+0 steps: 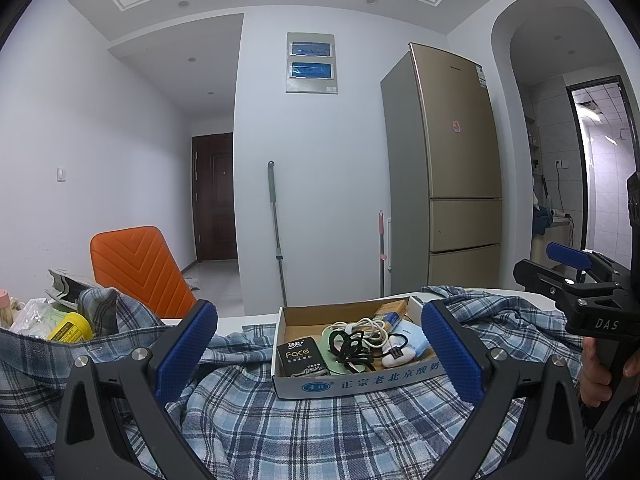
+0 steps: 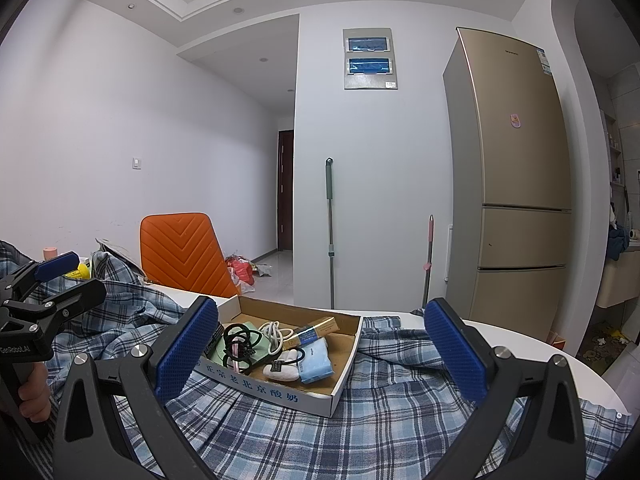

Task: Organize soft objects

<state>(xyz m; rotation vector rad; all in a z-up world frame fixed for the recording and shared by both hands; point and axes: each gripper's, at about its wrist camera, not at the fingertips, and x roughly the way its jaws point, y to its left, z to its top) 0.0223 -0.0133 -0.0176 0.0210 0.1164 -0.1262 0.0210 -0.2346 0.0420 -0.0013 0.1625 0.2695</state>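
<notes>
the black packet (image 1: 302,356) in the cardboard box (image 1: 352,383) reads "face" in large letters, with smaller chinese characters above and below – too small to read. the box front wall carries blue chinese print, "正宗老北京酸奶", next to a round blue logo; the same print shows on the box wall in the right wrist view. the right gripper (image 1: 560,276) body is marked "das". the left gripper (image 2: 52,276) body is marked "genrobot.ai". fridge (image 1: 456,168) brand lettering and stickers – illegible.

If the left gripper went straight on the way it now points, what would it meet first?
Probably the cardboard box lying on the plaid shirt: the open left gripper frames its near wall, though depth is uncertain.
</notes>
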